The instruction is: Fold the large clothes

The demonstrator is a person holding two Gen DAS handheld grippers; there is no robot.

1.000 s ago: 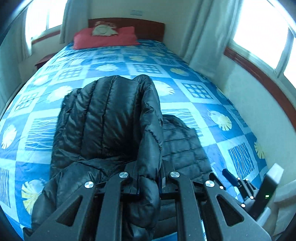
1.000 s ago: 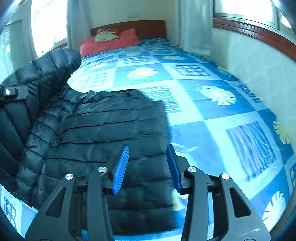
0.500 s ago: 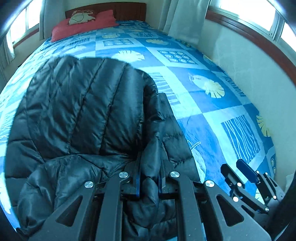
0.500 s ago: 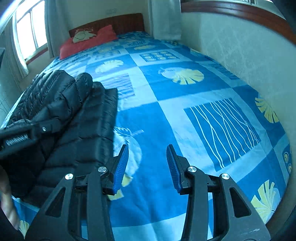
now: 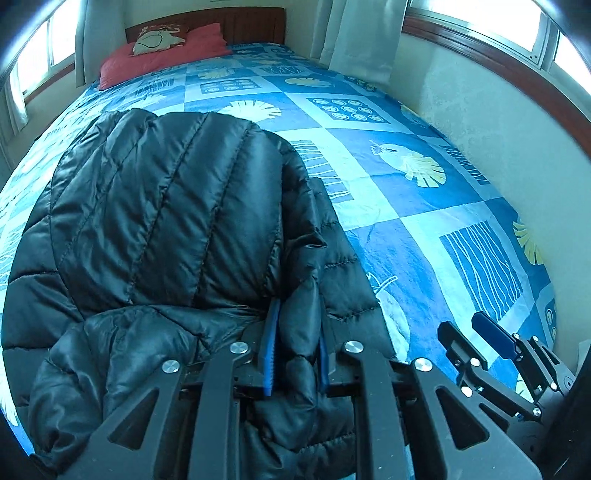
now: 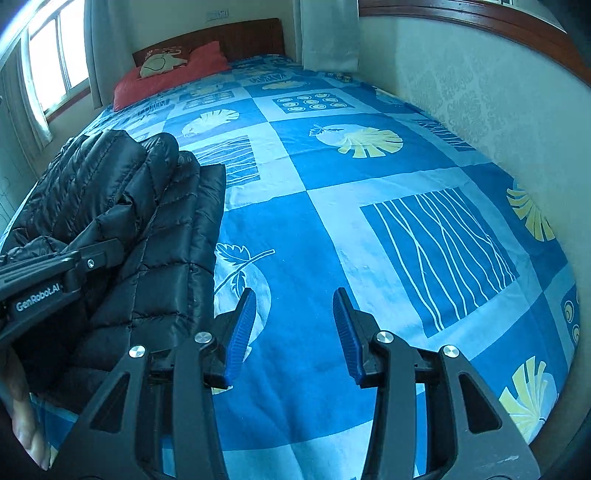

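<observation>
- Blue patchwork bedspread with leaf and stripe squares covers the bed, which runs ahead of both sets of jaws to a wooden headboard.
- Far ahead, at the head of the bed, a red pillow lies with a small cream cushion on top of it.
- Curtained windows stand on either side, and a pale patterned wall runs along the right of the bed.
- The left gripper has its jaws clamped on a fold of the black puffer jacket; the padded cloth bulges up between the blue pads.
- Ahead of and to the left of those jaws the jacket is doubled over on itself, one quilted layer lying on top of another, with a lower layer showing along the right edge.
- The right gripper has its jaws apart with nothing between them, only bedspread under and ahead of them.
- From the right wrist view the jacket lies to the left of the jaws, just beside the left blue pad, apart from it.
- The left gripper's black frame crosses the jacket at the left edge of that view.
</observation>
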